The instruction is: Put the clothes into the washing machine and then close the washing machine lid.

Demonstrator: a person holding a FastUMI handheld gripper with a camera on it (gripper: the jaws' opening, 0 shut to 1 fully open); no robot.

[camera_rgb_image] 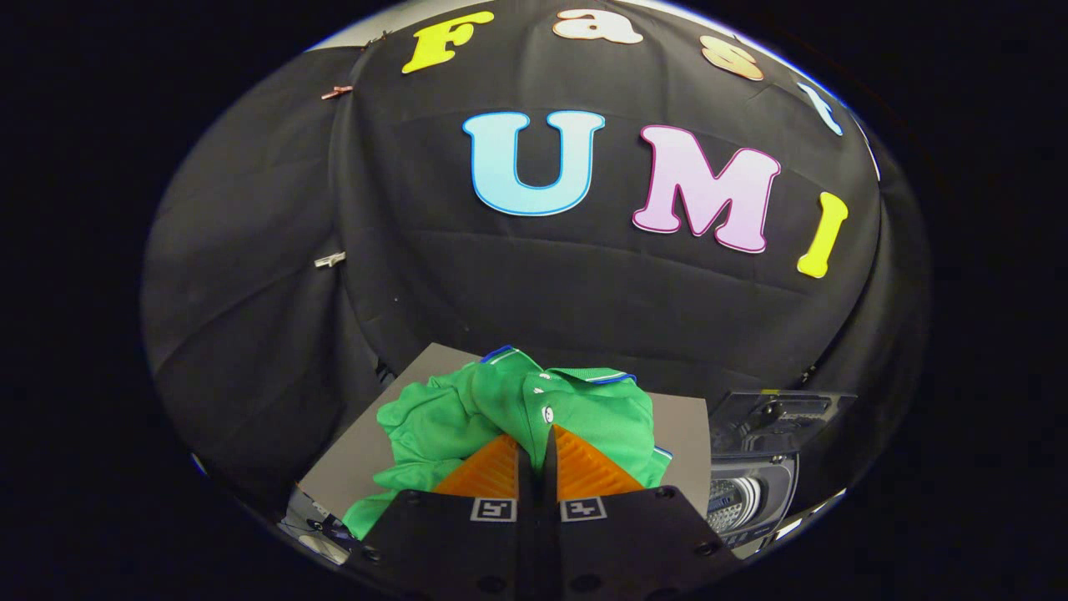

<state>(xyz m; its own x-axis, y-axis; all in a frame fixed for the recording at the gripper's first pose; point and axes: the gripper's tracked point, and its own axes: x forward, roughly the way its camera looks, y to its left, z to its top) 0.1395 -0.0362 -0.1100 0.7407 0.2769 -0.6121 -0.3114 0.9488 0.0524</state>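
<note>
Garment: green polo shirt (517, 409), crumpled in a heap, collar and button placket facing up; lies just ahead of and partly under the fingertips, on the grey tabletop (350, 467).
Gripper: gripper (535, 438) with fingers drawn nearly together, only a thin slot between them; tips pressed into the shirt fabric near the placket. Reads as pinched shut on a fold of cloth, though the fold itself is hidden in the slot.
Reason for hold: bunched cloth gives no edge to grab, so a pinch at the top of the heap looks like the way to lift the whole piece in one go.
Washing machine: washing machine (751, 492) off to the right of the fingers, just past the tabletop edge; drum opening (732, 505) visible and uncovered.
Lid: lid (780, 417) standing raised behind the drum opening, presumably left up so the shirt can drop straight in.
Task stage: shirt not yet in the drum; lid not yet closed.
Next move, judged: lift, carry right over the drum opening, release, then lid.
Risk: trailing sleeve may snag the drum rim.
</note>
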